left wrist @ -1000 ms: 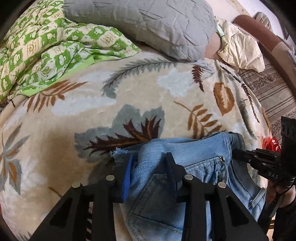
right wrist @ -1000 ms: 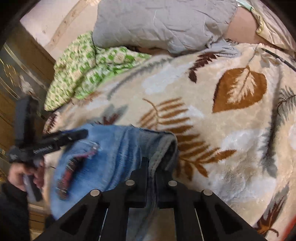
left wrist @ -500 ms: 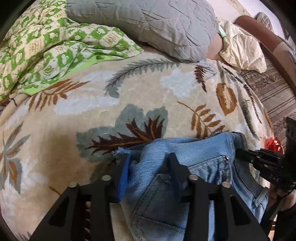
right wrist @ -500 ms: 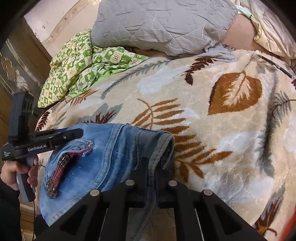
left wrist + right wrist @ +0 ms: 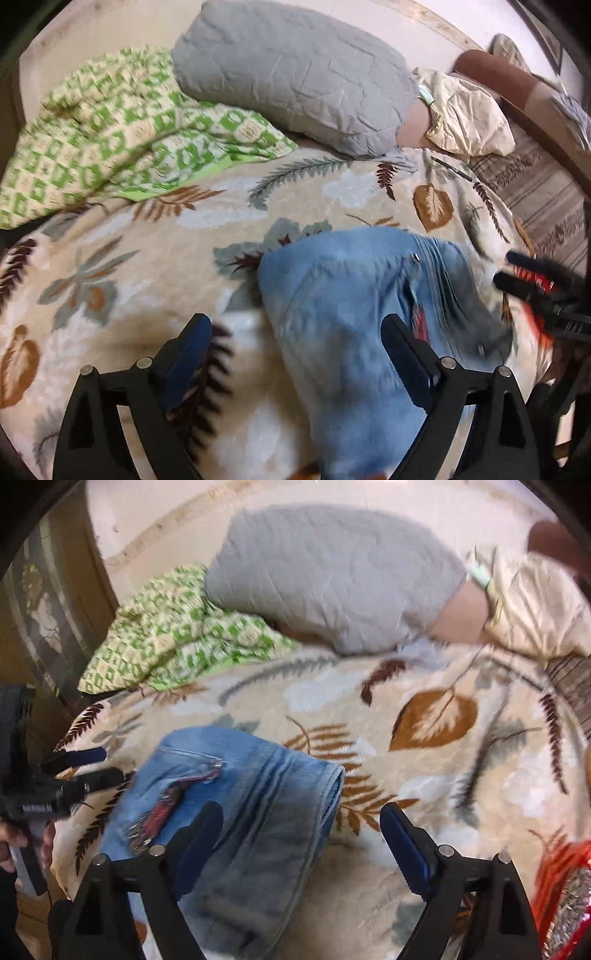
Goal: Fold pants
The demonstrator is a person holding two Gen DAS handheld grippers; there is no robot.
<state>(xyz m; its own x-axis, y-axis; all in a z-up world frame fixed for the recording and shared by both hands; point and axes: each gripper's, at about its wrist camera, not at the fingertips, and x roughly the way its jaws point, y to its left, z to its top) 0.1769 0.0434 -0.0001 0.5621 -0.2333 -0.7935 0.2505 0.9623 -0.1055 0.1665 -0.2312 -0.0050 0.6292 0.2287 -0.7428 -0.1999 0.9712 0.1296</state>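
Two grippers, both mine, spread wide and holding nothing: left gripper (image 5: 295, 347) and right gripper (image 5: 301, 829) frame the folded jeans (image 5: 354, 302) at lower centre on the leaf-print blanket (image 5: 147, 229).

Jeans (image 5: 354, 306): motion-blurred in both views; lower end cut off by the bottom edge of the left wrist view.
Pocket trim (image 5: 159, 816): red and dark patch, smeared; pattern unreadable.
Right gripper (image 5: 517, 273), seen from the left wrist view: blurred, partly cut by the right edge.
Red item (image 5: 565, 893): cut off at the bottom-right corner; possibly a wrapper.
Grey pillow (image 5: 332, 579): blurred; hides part of the green checked cloth (image 5: 177, 638).
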